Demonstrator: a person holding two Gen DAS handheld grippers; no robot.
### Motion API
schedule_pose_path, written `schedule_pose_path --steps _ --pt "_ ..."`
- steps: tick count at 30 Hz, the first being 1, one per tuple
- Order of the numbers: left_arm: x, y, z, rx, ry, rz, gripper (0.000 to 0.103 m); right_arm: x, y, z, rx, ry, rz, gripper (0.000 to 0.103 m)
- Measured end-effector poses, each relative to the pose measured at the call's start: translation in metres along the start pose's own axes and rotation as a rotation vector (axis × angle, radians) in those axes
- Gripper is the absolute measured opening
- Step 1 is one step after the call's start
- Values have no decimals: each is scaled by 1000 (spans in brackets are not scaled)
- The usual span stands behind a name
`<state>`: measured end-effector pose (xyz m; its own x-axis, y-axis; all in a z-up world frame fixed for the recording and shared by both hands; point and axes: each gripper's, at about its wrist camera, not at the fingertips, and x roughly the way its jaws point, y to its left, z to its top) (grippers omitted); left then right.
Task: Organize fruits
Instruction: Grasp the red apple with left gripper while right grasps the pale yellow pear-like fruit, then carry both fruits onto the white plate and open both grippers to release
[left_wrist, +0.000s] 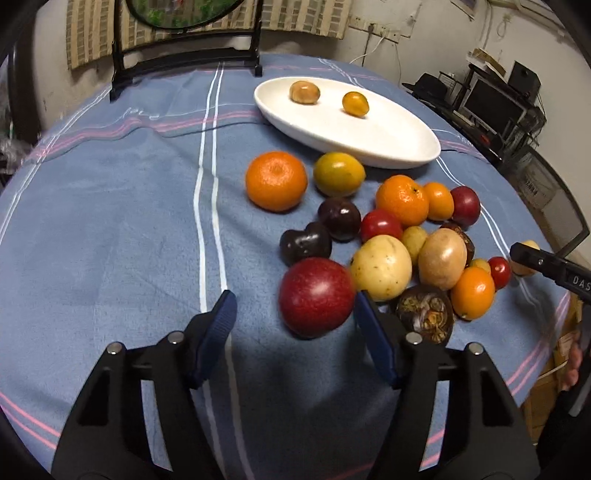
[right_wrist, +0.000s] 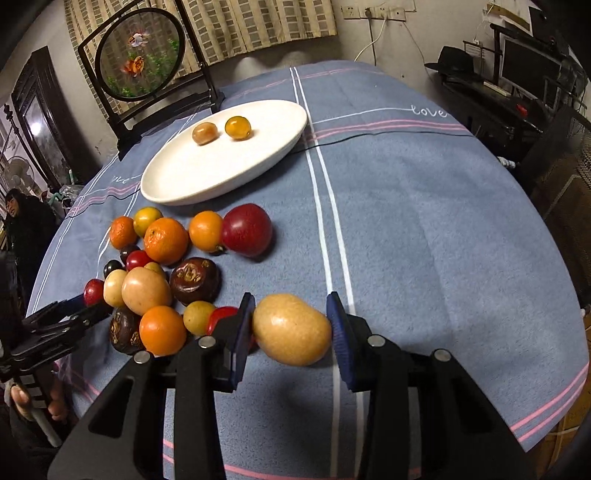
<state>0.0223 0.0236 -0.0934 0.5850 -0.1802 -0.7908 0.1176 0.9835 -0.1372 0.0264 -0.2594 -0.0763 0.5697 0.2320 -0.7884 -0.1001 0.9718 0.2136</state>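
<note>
Both grippers down at the fruit pile on the blue striped tablecloth (right_wrist: 424, 206). Right gripper (right_wrist: 290, 325) closed on a tan oval fruit (right_wrist: 291, 328), both blue pads touching its sides, fruit at the near right edge of the pile, seemingly resting on or barely off the cloth. Left gripper (left_wrist: 295, 310) about half open around a red plum-like fruit (left_wrist: 316, 295); right pad touching or nearly touching it, left pad clearly apart with cloth showing between, so not gripped yet. Probably best to centre the plum between the pads before closing, squeeze only enough to hold since the skin looks soft, and watch the yellow round fruit (left_wrist: 380, 267) and the dark mangosteen (left_wrist: 424, 314) just beside the right pad, likely to roll if nudged. Then lift straight up and carry to the white oval plate (left_wrist: 406, 147), set beyond the pile and holding only two small orange-brown fruits (left_wrist: 304, 92). Cloth soft, slightly wrinkled, thin black cable across it near the plate. Round framed screen (right_wrist: 140, 55) on a black stand at the far end; curtain, wall sockets and a cluttered desk with a monitor behind.
</note>
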Motion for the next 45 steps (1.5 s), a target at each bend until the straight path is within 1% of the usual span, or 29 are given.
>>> schedule_pose_path --steps 1,3,4,5,8,15,22,26,29,31,40,45 --pt "0 0 1 -2 -3 -3 64 2 1 -1 -2 9 0 40" --pt "0 2 3 -14 -12 -34 41 6 2 -3 -6 17 -7 40" --pt "-2 2 4 -20 -19 -55 40 5 2 -4 -8 15 -13 40" --pt "-3 1 5 -15 -24 -50 39 5 2 -5 -11 18 -19 40" --pt "-4 0 3 -4 -25 -44 39 7 1 -8 -9 32 -31 40" --pt "-13 0 1 -13 -21 -63 39 4 3 -19 -31 56 -41 42" --pt "-18 0 -4 -21 -23 -61 39 1 17 -32 -113 76 -101 41" --pt "-28 -1 -3 -17 -48 -64 39 -10 15 -29 -76 41 -60 41" --pt "-39 -1 1 -14 -76 -68 39 -21 21 -21 -89 -4 -50 41" --pt "-43 -1 4 -17 -85 -70 39 -24 25 -15 -98 -15 -31 41" --pt "-46 -2 18 -23 -95 -65 39 -20 43 7 -135 -37 41 41" --pt "-42 -4 43 -4 -98 -61 39 -13 52 34 -148 -59 84 41"
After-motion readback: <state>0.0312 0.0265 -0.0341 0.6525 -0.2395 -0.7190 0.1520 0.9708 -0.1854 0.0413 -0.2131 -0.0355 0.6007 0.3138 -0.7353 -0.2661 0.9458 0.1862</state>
